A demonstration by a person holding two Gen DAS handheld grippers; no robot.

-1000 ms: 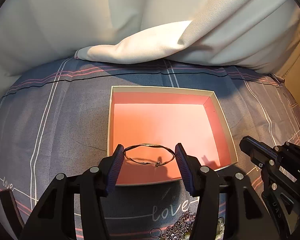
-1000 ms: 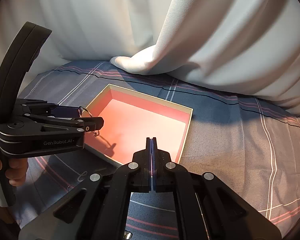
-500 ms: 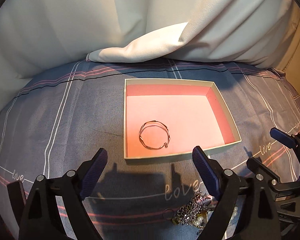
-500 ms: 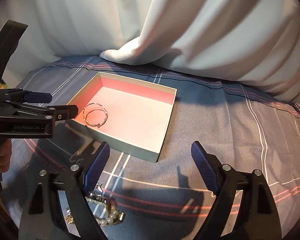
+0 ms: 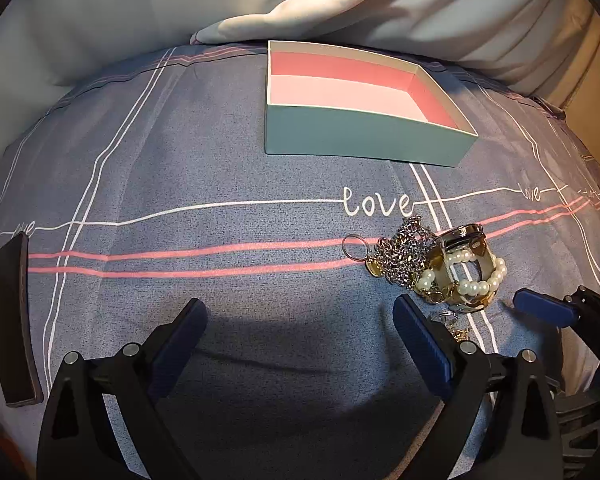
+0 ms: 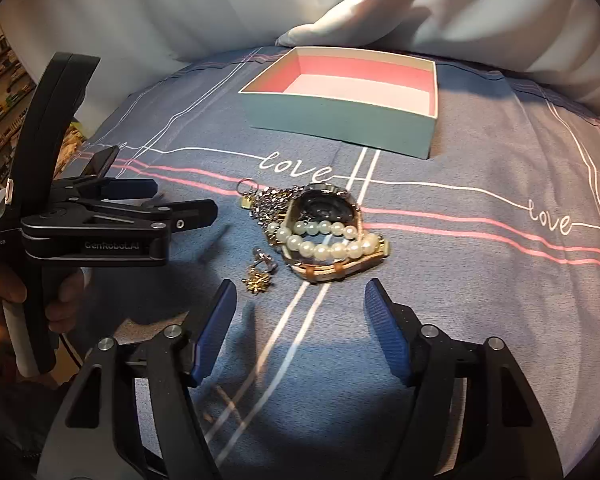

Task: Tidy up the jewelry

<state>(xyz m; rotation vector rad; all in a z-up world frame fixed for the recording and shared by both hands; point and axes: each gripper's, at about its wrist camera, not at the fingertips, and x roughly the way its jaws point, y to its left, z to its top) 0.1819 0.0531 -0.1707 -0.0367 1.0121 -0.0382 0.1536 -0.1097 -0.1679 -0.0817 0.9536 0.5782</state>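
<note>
Right gripper (image 6: pixel 300 322), jaws spread and gripping nothing, is facing the jewelry pile (image 6: pixel 320 232) just beyond its fingertips; left gripper (image 5: pixel 298 342), likewise spread, is sitting left of the pile.

Your bed (image 5: pixel 220 160) wears a grey-blue sheet with white and pink stripes and "love" script. On it sit an open teal box (image 5: pixel 360 140) with pink lining and, nearer you, a jewelry pile (image 6: pixel 320 232): pearl bracelet, watch, chains.

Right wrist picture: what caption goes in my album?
Open right gripper hovers near pearl bracelet and watch.
</note>
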